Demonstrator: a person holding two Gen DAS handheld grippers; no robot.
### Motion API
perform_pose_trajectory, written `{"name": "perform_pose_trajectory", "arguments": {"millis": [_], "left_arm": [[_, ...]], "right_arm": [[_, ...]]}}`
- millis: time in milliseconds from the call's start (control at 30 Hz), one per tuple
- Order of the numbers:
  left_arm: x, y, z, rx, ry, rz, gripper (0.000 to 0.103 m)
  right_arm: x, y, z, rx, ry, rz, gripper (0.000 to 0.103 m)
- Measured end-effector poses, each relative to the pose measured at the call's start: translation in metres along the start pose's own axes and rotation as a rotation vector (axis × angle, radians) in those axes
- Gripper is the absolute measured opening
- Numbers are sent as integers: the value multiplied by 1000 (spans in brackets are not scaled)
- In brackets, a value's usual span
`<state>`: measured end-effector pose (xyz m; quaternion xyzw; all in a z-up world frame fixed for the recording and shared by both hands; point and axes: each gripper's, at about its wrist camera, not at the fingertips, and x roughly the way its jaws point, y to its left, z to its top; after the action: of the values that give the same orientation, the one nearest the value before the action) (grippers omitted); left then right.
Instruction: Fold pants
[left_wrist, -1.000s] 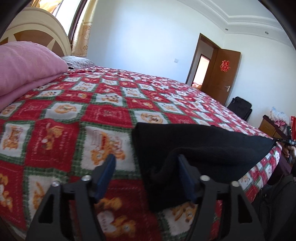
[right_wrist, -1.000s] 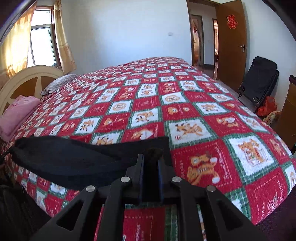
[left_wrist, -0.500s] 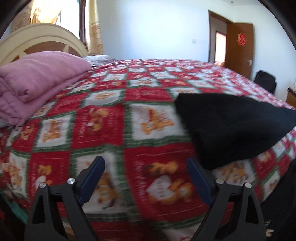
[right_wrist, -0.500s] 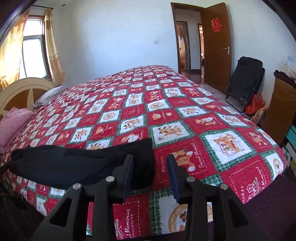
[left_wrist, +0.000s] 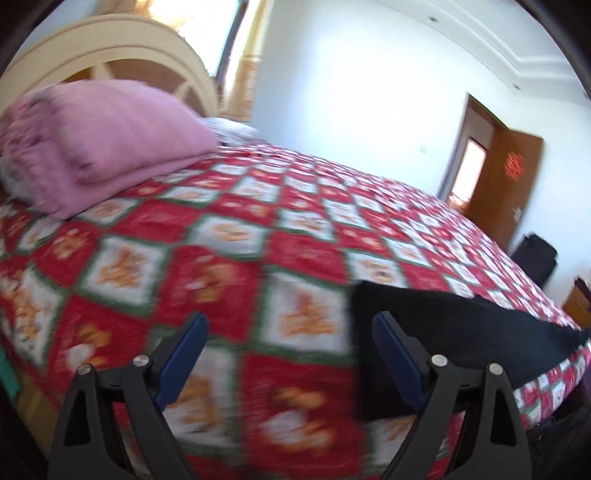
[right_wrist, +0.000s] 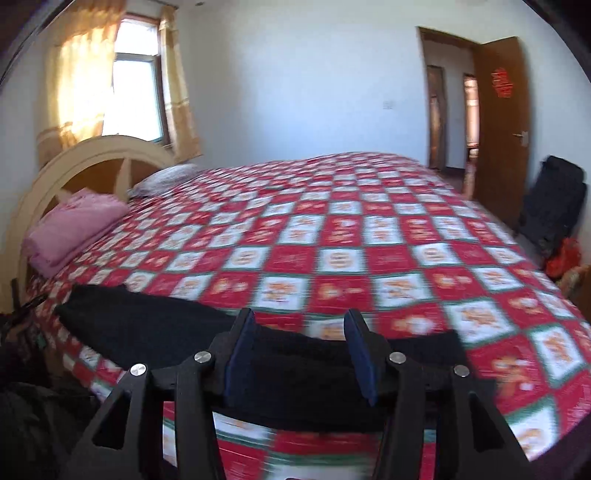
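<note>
Right wrist view shows the black pants (right_wrist: 155, 325) lying flat along the near edge of the bed, one end directly under and between the spread fingers of the right gripper (right_wrist: 301, 326), the rest stretching away to that gripper's left. Its jaws stand apart with nothing pinched between them; the blue pads (right_wrist: 236, 354) sit above the cloth, and whether they touch it cannot be told through the blur.

From the left wrist view, the pants (left_wrist: 461, 325) reach from just behind the right-hand finger of the left gripper (left_wrist: 290, 328) off toward its right, along the bed's edge. The left gripper is wide open and empty, with only the quilt showing between its fingers; the fabric's corner lies behind that finger rather than between the two.

Beneath both tools spreads the red, white and green checked quilt (right_wrist: 332, 236). Ahead and left of the left gripper rests a folded pink blanket (left_wrist: 96, 140) against the cream headboard (left_wrist: 122, 55). Ahead and to the right of the right gripper stand the brown door (right_wrist: 498, 122) and a black bag (right_wrist: 554, 203) beside the bed.
</note>
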<state>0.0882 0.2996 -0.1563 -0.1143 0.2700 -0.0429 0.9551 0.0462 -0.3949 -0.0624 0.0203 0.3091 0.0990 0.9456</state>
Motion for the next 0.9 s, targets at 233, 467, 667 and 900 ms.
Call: {"name": "perform_pose_trajectory", "arguments": {"millis": [233,467,667,900], "left_arm": [[41,-61,6,80,76,-52,93],[56,-67,-5,62,127,-3,93],[55,-59,-10,20,123,-17,93],[54,-64,-11,30,116,-22,93]], "right_arm": [[102,198,-15,-360,157,321,52],[145,328,-57,-674,197,440,52],[181,342,-72,-714,259,383,34],[183,348,-72,-727,219,358,4]]}}
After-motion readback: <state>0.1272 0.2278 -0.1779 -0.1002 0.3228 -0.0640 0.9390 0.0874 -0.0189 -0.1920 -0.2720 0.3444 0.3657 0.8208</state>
